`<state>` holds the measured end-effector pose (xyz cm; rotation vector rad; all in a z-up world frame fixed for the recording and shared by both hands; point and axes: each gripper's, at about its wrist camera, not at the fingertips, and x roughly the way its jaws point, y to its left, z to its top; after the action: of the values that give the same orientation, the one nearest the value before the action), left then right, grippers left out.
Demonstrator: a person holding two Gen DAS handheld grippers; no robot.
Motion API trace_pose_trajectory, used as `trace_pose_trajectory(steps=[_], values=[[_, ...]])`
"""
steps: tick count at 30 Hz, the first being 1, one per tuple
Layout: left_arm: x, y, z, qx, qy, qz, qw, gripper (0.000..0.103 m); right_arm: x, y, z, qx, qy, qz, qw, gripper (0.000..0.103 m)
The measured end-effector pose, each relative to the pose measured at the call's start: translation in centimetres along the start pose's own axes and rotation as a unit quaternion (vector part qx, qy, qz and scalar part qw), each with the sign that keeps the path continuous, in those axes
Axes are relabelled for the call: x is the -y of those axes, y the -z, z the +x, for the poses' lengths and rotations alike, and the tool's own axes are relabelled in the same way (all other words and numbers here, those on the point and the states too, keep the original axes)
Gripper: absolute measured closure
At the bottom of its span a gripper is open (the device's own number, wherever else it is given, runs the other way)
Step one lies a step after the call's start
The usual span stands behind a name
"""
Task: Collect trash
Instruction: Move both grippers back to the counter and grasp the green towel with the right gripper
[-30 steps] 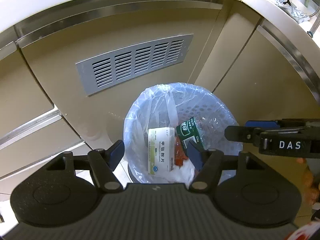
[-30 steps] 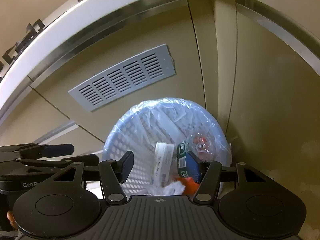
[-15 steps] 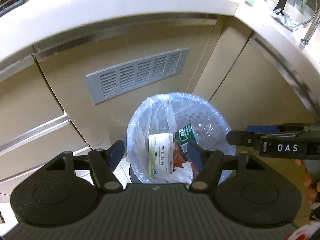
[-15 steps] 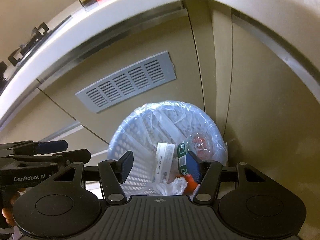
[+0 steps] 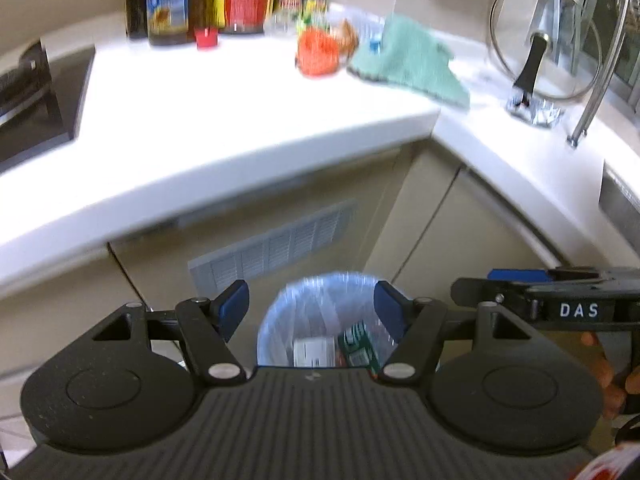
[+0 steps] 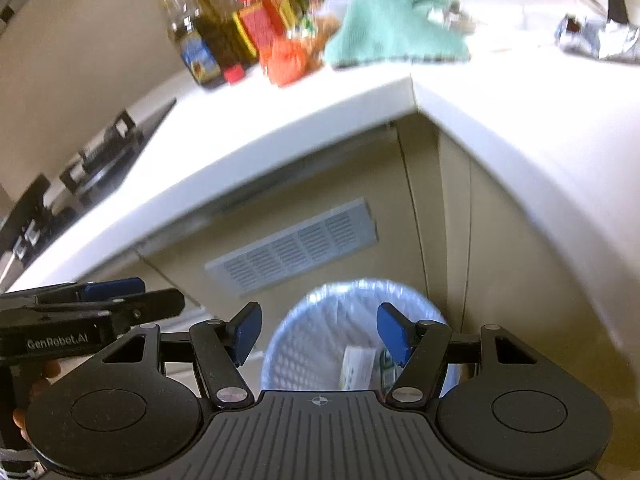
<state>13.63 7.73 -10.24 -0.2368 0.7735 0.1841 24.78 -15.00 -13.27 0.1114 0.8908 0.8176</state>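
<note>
Jaws of left gripper (image 5: 312, 306) and right gripper (image 6: 319, 332), the latter's just widening, stand apart and empty above the bin (image 5: 280, 320), where the trash (image 5: 314, 352) lies, freeing both for the table (image 5: 240, 100).

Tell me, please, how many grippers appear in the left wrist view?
2: the left gripper fills the foreground, open above the lined bin; the right gripper enters from the right edge. Neither holds anything.

Bin (image 5: 280, 320) lower half hidden behind tongs body, countertop bottles (image 5: 168, 4) blurred
</note>
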Motion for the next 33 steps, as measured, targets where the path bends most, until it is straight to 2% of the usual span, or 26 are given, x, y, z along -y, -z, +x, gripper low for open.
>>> trace_pose_trajectory(steps=[4, 10, 19, 25, 27, 33], values=[[-0.2, -2.4, -0.9, 0.031, -0.001, 0.008, 0.9995, 0.037, -0.2, -1.8, -1.3, 0.035, 0.007, -0.005, 0.999, 0.039], [-1.9, -6.8, -1.1, 0.074, -0.008, 0.015, 0.9971, 0.037, -0.2, -5.8, -2.4, 0.101, 0.044, -0.035, 0.993, 0.039], [-5.2, -13.4, 1.9, 0.106, -0.017, 0.028, 0.9938, 0.037, 0.5, -13.1, -1.0, 0.177, 0.084, -0.048, 0.979, 0.039], [-6.9, -16.7, 4.3, 0.112, -0.012, 0.040, 0.9928, 0.037, 0.0, -17.5, 1.5, 0.203, 0.105, -0.077, 0.970, 0.041], [-7.4, -17.5, 5.0, 0.112, -0.011, 0.044, 0.9927, 0.037, -0.2, -18.7, 2.7, 0.205, 0.111, -0.089, 0.968, 0.048], [-9.2, -19.5, 7.0, 0.111, -0.012, 0.048, 0.9927, 0.037, -0.2, -22.2, 6.0, 0.200, 0.126, -0.104, 0.966, 0.054]])
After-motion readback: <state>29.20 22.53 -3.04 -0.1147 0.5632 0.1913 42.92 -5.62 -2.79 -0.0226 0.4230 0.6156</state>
